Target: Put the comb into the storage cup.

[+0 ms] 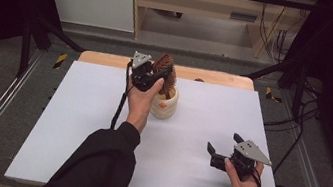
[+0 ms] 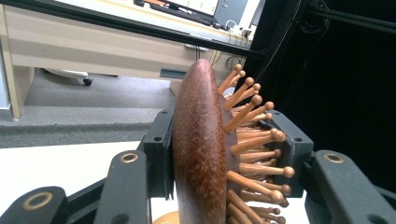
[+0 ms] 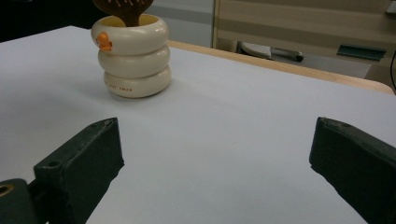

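Reddish-brown wooden paddle hairbrush (image 2: 201, 149), clamped in our left claw (image 1: 157, 72), hovers in the cream ringed holder (image 1: 164, 104); next, release. Our right claw (image 1: 223, 146) gapes idle.

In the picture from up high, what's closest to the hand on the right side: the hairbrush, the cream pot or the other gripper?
From the right gripper:
1. Cream ringed ceramic pot, up-left on the white table.
2. Brown wooden hairbrush, standing in that pot.
3. Left gripper, clamped on the brush; too close to the brush to rank surely.
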`<state>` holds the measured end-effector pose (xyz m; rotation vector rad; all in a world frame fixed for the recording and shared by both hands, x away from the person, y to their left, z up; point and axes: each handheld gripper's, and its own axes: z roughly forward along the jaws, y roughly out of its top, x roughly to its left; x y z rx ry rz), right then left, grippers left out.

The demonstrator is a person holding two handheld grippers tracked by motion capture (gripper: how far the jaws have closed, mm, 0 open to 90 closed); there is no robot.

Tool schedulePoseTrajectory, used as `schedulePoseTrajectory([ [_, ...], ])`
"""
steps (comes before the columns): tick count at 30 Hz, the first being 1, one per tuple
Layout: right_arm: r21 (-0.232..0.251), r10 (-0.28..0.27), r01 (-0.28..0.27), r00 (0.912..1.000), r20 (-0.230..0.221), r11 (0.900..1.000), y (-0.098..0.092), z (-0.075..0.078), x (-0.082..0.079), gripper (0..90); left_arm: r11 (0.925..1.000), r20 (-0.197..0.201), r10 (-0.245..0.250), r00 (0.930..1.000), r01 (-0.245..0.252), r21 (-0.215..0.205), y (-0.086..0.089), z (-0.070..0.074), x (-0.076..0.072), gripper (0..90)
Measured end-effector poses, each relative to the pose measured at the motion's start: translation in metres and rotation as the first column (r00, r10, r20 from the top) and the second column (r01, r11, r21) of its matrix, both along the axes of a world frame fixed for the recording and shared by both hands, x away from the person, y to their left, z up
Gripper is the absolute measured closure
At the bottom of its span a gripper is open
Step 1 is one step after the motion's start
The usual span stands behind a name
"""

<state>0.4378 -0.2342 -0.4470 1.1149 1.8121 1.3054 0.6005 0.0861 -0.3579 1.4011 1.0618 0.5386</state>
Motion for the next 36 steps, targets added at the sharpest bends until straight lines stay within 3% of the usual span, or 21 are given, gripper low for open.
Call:
schedulePoseTrajectory([
  [19,-0.003,0.002,-0.002,1.0,0.001,1.0,0.001,0.0,0.0,3.1,0.9999,-0.02,-0.014,0.9997,0.014,0.003,0.009,-0.001,0.003,49.1],
  [36,-0.011,0.008,-0.008,1.0,0.0,1.0,0.001,-0.001,0.0,3.2,0.9997,-0.035,-0.012,0.9993,0.011,-0.019,0.02,-0.005,0.006,48.4],
])
